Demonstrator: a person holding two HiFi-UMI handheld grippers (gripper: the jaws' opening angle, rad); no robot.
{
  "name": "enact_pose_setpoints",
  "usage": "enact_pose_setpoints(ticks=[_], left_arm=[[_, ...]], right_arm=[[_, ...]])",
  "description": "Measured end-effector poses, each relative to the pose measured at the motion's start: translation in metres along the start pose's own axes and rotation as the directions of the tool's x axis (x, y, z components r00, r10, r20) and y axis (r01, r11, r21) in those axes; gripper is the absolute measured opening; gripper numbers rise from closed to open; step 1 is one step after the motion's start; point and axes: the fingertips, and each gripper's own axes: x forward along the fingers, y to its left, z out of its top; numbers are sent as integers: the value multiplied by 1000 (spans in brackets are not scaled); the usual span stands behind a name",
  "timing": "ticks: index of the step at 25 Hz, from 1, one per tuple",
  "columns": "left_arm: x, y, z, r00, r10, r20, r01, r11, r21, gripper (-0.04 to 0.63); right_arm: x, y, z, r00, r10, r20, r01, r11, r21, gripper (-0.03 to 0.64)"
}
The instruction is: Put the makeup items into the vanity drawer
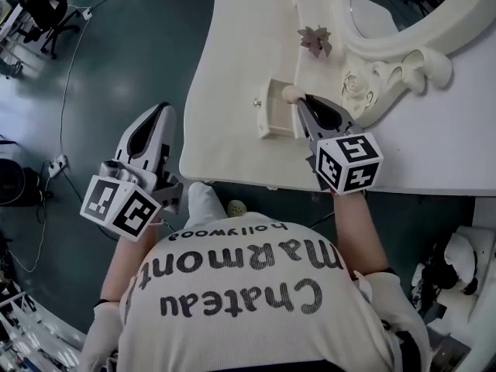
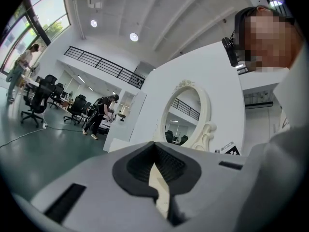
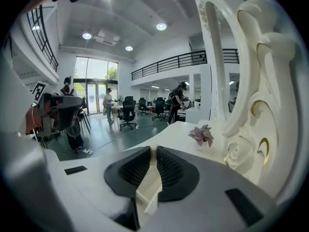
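Note:
The small vanity drawer (image 1: 273,122) stands pulled out from the white vanity table (image 1: 232,53). My right gripper (image 1: 299,101) hovers over the drawer's right end, its jaws close together with only a thin cream slit between them (image 3: 151,153). A round cream item (image 1: 291,93) lies just past its tips at the drawer's far edge; I cannot tell whether it is touched. My left gripper (image 1: 164,108) hangs off the table's left side over the floor, shut on nothing (image 2: 155,152).
An ornate oval mirror (image 1: 411,60) (image 3: 241,81) (image 2: 186,115) stands on the table's right, with a small pink flower (image 1: 315,41) (image 3: 202,135) beside it. A pale round thing (image 1: 236,207) lies on the floor under the table edge. Office chairs and people are far off.

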Motion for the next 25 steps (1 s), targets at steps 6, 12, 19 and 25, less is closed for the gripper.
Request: enact_pose_setpoints(ticks=[6, 12, 19, 25], left_arm=[[-2, 22, 2, 1000, 21, 3, -21, 1000, -21, 8], [-4, 43, 6, 1000, 28, 0, -28, 999, -28, 8], [-13, 69, 9, 998, 67, -14, -68, 997, -35, 8], [-30, 96, 17, 992, 126, -10, -126, 991, -46, 8]], right_arm=[[25, 1, -18, 990, 24, -140, -37, 995, -93, 61], [47, 3, -35, 958, 45, -282, -106, 973, -205, 63], [67, 7, -51, 905, 71, -420, -199, 942, -271, 66], [83, 5, -63, 853, 72, -517, -280, 899, -336, 69]])
